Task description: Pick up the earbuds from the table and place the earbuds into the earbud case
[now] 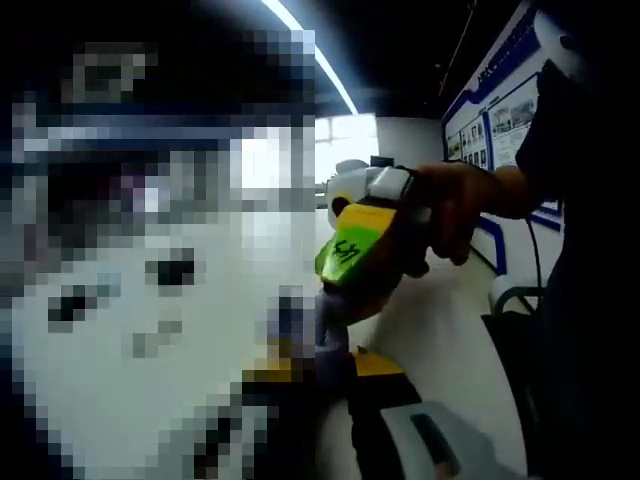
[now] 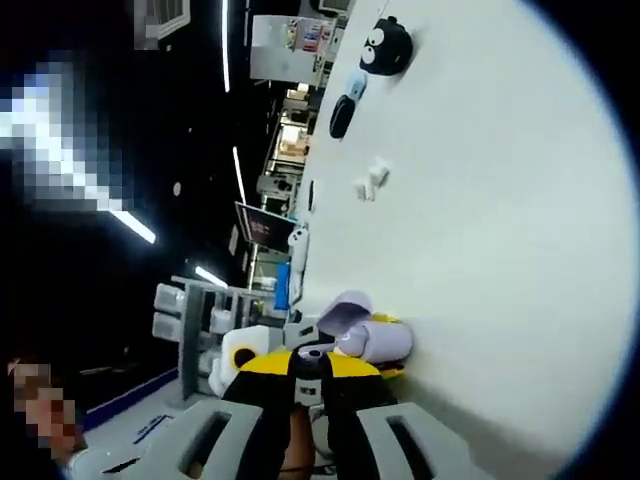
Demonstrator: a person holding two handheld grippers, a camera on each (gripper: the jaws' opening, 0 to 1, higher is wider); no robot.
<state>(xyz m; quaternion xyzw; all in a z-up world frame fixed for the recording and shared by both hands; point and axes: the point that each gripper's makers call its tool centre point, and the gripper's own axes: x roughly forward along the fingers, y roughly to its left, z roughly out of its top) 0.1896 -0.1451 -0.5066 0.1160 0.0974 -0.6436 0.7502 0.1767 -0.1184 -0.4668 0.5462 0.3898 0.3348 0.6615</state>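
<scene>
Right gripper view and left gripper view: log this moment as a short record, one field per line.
table: white top, rolled steeply in the right gripper view
earbuds: two small white pieces lying loose on the table, apart from the case
earbud case: lavender, lid open, at the right gripper tips; grip not clear
other items: black round case with eyes, dark oval item beside it
left gripper: jaws partly blurred, state unclear
other gripper in left gripper view: yellow-green body held by a hand

A black handwritten mark, seemingly "44", stands on the yellow-green sticker of the other handheld tongs; the wall posters' print is too small to read.
</scene>
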